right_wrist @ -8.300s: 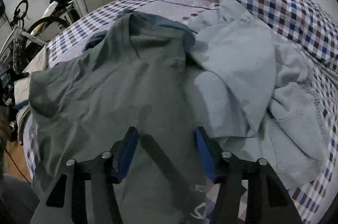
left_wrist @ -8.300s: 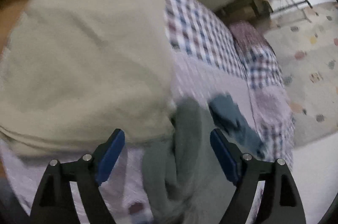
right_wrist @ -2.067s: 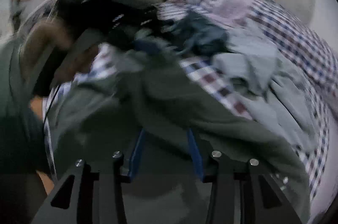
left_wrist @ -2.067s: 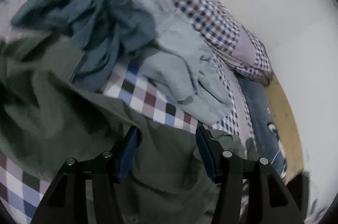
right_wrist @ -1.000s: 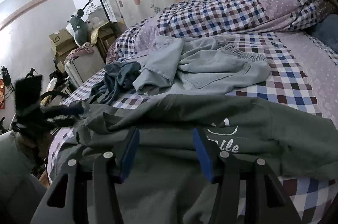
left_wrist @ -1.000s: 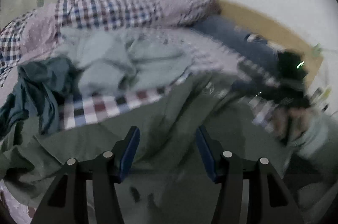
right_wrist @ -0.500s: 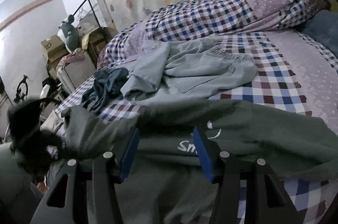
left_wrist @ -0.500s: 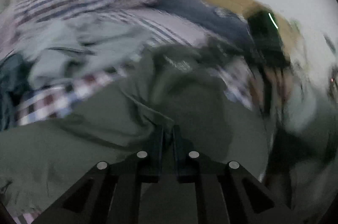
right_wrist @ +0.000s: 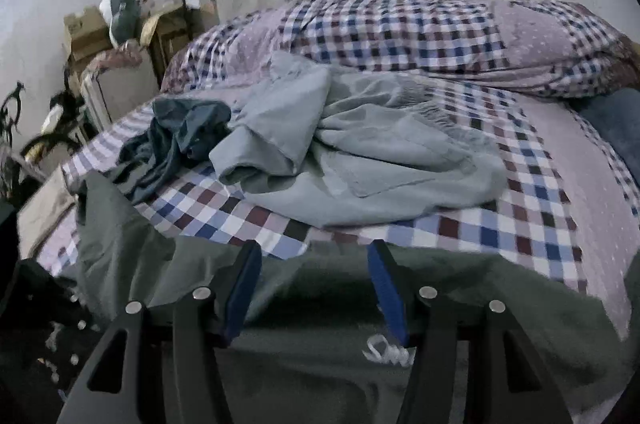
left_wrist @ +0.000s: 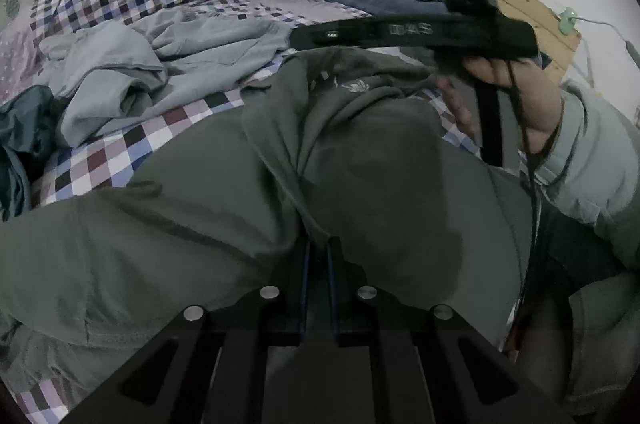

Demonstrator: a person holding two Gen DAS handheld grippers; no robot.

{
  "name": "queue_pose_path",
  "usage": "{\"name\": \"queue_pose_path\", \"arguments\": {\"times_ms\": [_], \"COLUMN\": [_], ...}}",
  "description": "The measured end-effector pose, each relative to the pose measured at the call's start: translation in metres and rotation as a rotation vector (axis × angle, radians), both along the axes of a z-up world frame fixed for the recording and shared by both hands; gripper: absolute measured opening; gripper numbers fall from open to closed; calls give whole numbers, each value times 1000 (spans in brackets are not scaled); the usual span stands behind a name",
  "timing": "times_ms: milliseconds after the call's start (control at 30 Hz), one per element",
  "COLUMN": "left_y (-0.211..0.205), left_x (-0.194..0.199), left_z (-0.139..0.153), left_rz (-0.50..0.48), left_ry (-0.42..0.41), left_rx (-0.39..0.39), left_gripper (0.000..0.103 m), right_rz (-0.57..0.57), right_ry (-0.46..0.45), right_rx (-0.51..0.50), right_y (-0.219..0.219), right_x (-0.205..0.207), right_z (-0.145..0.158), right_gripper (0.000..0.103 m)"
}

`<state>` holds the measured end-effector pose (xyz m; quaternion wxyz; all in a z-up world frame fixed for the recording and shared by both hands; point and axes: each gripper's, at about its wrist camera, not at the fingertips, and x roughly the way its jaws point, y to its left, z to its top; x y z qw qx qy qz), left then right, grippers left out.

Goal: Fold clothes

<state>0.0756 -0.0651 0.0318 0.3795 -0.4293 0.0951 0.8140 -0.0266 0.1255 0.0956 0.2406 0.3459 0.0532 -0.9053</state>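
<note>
Pinching the green T-shirt point(left_wrist: 192, 224), the left gripper point(left_wrist: 318, 248); right gripper point(right_wrist: 314, 260) jaws wide above it.

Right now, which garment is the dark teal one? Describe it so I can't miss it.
Start at the checked bed. The pale blue shirt is heaped mid-bed; the dark teal garment lies crumpled at its left edge. It is the darkest and smallest heap.

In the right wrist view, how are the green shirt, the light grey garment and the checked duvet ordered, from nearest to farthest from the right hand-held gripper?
From the right hand-held gripper:
1. Green shirt, directly under the open fingers.
2. Light grey garment, mid-bed, ahead.
3. Checked duvet, bunched at the far side.
</note>
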Motion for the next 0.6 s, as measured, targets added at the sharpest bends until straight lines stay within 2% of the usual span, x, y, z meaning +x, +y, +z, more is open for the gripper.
{"name": "queue_pose_path", "arguments": {"times_ms": [133, 233, 333, 433, 500, 600], "left_y": [-1, -3, -8, -14, -18, -19], "left_x": [-2, -2, -5, -8, -10, -12], "left_z": [0, 0, -1, -2, -3, -4], "left_rz": [10, 16, 24, 36, 46, 47], "left_ry": [-12, -20, -38, -51, -59, -64], "left_rx": [18, 30, 53, 76, 83, 91], "left_gripper": [7, 7, 7, 7, 7, 7], "right_rz": [91, 270, 395, 473, 534, 629], "right_ry": [-2, -98, -136, -210, -289, -404], "right_rx": [200, 254, 343, 405, 441, 472], "right_y": [-32, -38, -36, -32, -32, -34], "right_x": [-25, -56, -86, -114, -125, -128], "right_z": [3, 14, 20, 13, -4, -32], "right_gripper": [59, 57, 57, 51, 45, 43]}}
